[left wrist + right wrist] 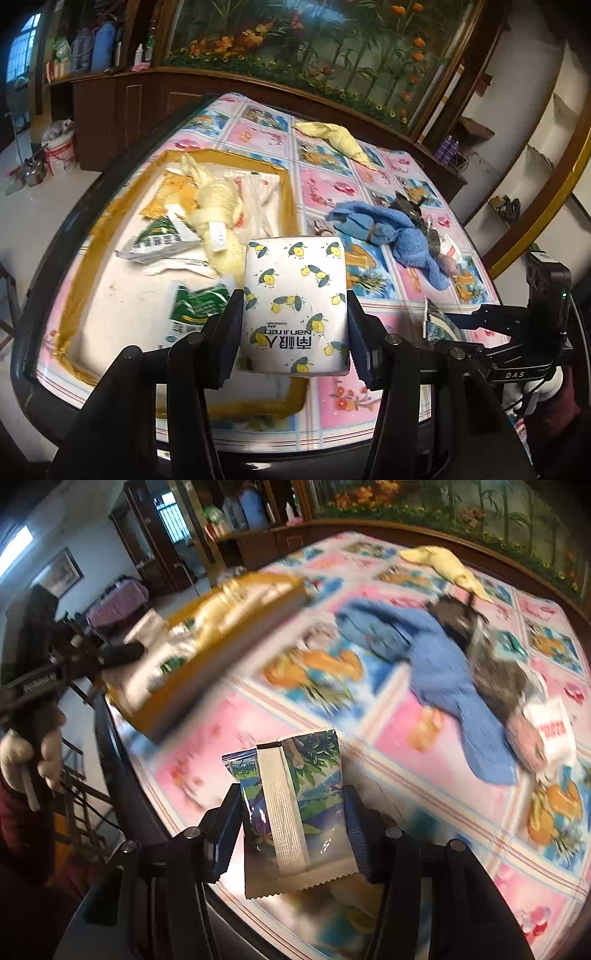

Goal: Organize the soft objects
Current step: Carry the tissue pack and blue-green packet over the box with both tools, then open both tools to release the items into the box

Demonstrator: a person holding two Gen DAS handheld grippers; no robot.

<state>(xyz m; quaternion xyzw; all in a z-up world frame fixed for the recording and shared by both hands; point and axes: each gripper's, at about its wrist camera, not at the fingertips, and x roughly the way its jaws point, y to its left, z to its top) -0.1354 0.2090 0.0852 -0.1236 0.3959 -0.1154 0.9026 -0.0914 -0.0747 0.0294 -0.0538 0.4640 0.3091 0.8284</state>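
My left gripper point(295, 332) pinches a white soft tissue pack printed with yellow lemons point(295, 295) between its two black pads, and I hold it above the near edge of the shallow cardboard tray with brown taped rim point(70, 306), where a pale yellow towel point(218, 214) and some green-white bags already lie. My right gripper point(295, 827) clamps a small foil snack sachet with green leaf print point(291, 805) over the flowered pink tablecloth point(424, 760). A blue towel point(436, 668) lies beyond on the cloth.

A kettle point(35, 171) stands beside a white bucket point(61, 147).
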